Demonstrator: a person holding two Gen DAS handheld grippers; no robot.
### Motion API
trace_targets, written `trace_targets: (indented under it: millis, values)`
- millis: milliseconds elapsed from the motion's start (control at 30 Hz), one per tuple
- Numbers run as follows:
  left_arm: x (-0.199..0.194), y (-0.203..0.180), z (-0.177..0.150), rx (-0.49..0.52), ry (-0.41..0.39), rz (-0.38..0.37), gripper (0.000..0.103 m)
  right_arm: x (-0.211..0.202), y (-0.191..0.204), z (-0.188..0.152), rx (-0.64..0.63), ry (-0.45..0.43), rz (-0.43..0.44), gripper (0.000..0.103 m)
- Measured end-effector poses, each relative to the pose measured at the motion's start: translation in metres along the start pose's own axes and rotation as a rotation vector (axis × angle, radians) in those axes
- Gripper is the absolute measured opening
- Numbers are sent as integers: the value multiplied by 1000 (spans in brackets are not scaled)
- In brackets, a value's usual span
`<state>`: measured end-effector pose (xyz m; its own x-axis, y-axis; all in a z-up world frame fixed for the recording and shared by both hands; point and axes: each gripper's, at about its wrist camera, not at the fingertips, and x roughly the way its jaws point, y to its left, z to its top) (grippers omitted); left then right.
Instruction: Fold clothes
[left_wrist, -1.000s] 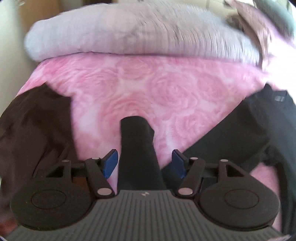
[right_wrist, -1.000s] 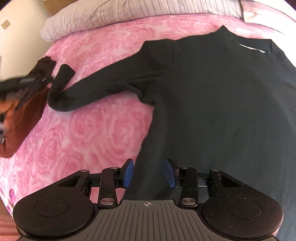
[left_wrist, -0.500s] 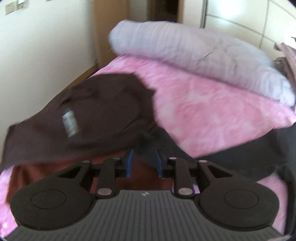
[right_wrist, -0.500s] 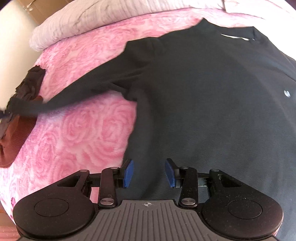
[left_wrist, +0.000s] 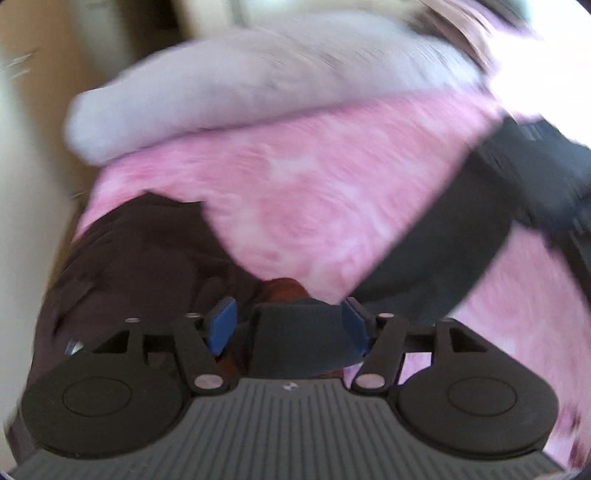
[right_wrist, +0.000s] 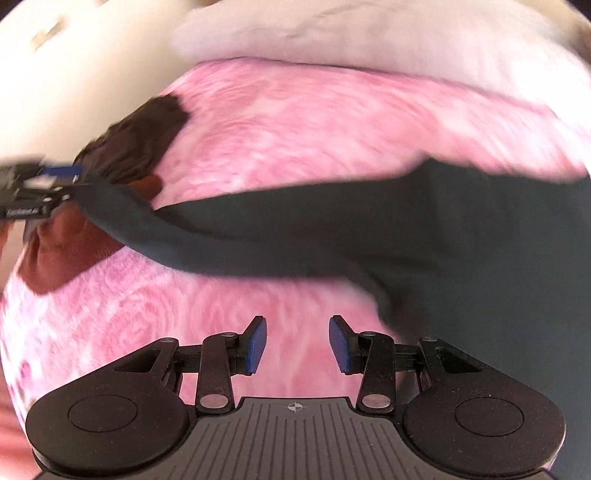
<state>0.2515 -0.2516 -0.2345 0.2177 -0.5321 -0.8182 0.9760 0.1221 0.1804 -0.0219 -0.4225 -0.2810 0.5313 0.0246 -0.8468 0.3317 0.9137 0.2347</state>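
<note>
You are looking at a pink bedspread (right_wrist: 314, 125) with a paler rose pattern, blurred in both views. The black long-sleeved top (right_wrist: 498, 229) lies plain and dark across it. A dark brown garment (left_wrist: 140, 251) shows a rust-red part (right_wrist: 66, 254) beside it. The pale grey-white duvet (left_wrist: 258, 88) has faint stripes. Your gripper pads (right_wrist: 256, 345) are blue on black arms.

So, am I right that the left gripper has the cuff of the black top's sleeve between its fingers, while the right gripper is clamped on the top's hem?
Not quite. In the right wrist view the right gripper is open and empty, with only the pink bedspread between its fingers. The rest holds: the left gripper does have the black top's sleeve cuff between its fingers.
</note>
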Motion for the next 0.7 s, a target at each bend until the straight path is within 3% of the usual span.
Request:
trace_targets:
  millis: [33,67,100,233,367,633,700]
  values:
    - [5,-1,2,58,15,-20,46,4,3,7,-34,-4,3,41]
    - [5,-4,1,113,27,-30,26,7,4,12,-62,-7,3,41]
    - [5,-8,1,167,39,-38,17,9,5,17,-83,-7,0,41]
    - [-21,-22,-15,330,5,-52,13,16,3,24,-105,6,-7,41]
    - [-43,-33,-45,435,25,-69,9,25,-4,26,-89,12,0,41]
    - [-57,-46,-87,440,90,-87,2,48,-7,8,46,85,37,41]
    - [-58,-47,-94,449,106,-87,2,51,-1,-12,61,149,32,41]
